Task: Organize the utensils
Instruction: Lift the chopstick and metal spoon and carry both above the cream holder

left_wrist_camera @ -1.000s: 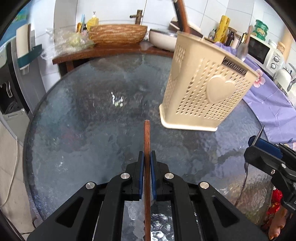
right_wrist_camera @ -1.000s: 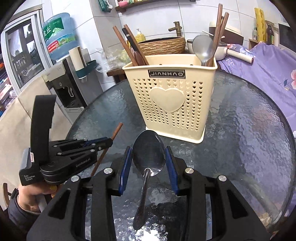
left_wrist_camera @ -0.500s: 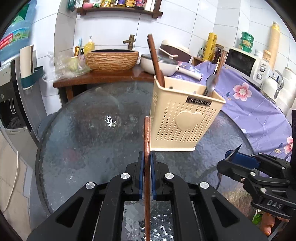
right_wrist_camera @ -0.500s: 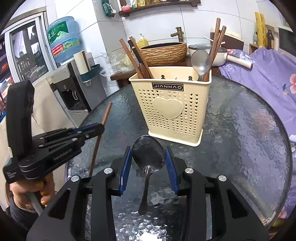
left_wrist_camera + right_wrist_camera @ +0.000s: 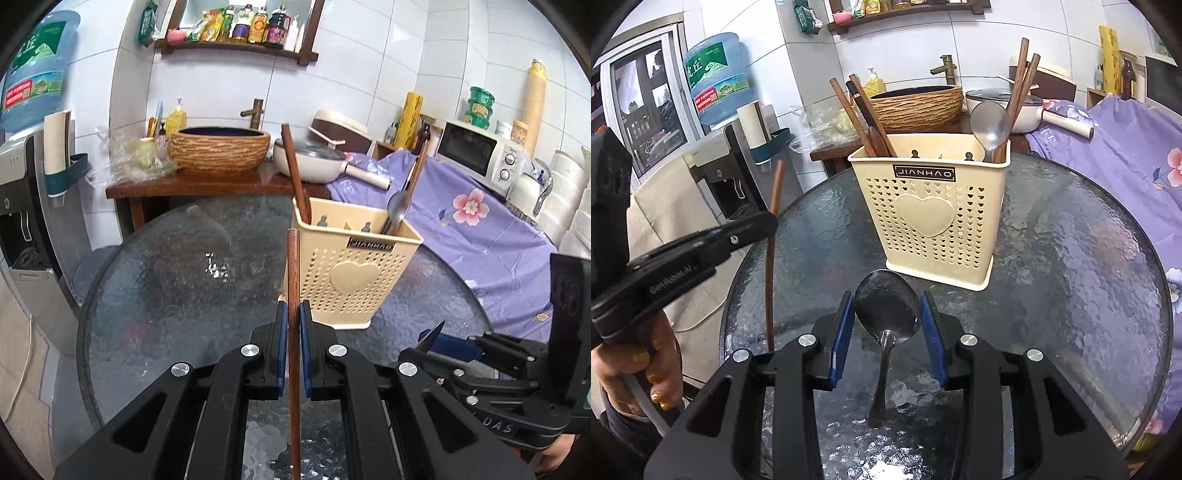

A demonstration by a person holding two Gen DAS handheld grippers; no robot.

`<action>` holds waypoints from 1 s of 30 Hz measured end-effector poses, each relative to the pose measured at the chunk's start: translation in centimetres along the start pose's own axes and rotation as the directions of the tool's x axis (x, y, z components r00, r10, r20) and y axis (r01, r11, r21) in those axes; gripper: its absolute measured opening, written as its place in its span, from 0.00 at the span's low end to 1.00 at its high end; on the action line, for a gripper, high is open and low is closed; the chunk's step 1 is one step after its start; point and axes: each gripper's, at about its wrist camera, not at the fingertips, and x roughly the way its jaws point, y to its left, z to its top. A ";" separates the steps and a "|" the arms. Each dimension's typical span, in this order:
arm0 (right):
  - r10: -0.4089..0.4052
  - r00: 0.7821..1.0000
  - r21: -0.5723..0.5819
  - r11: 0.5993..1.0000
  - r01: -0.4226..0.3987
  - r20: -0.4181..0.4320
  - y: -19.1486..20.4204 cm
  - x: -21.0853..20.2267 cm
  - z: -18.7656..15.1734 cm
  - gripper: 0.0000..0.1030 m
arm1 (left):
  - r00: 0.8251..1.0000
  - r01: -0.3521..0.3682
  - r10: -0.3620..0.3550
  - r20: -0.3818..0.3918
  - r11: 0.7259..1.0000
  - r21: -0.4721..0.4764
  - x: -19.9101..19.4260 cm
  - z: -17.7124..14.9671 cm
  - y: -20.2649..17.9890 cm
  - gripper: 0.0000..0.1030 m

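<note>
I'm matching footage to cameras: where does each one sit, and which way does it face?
Left wrist: on the left tongs, looking along a clamped wooden chopstick toward the cream utensil holder; right tongs show.
Right wrist: on the right tongs, gripping a metal spoon, facing the holder; left tongs and a hand show.
Shared: holder, glass table, chopstick.

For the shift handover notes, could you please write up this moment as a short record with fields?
surface: round glass table
container: cream utensil holder, upright on the table
holder contents: wooden chopsticks in the left compartment; a metal spoon with more chopsticks in the right
left gripper: shut on a single wooden chopstick, which points toward the holder
right gripper: shut on a metal spoon, gripped by the bowl, handle trailing back
not yet done: neither held utensil is in the holder
</note>
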 end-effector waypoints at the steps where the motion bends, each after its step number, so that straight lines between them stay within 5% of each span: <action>1: -0.002 1.000 -0.001 1.000 0.002 0.001 0.0 0.0 0.0 0.36 | 1.000 0.001 -0.001 0.003 1.000 0.000 -0.1 0.0 0.0 0.06; 30: 0.018 1.000 -0.004 1.000 -0.018 -0.003 0.4 -0.5 0.2 0.36 | 0.999 0.005 -0.005 0.053 1.000 -0.005 -1.7 0.4 -0.2 0.06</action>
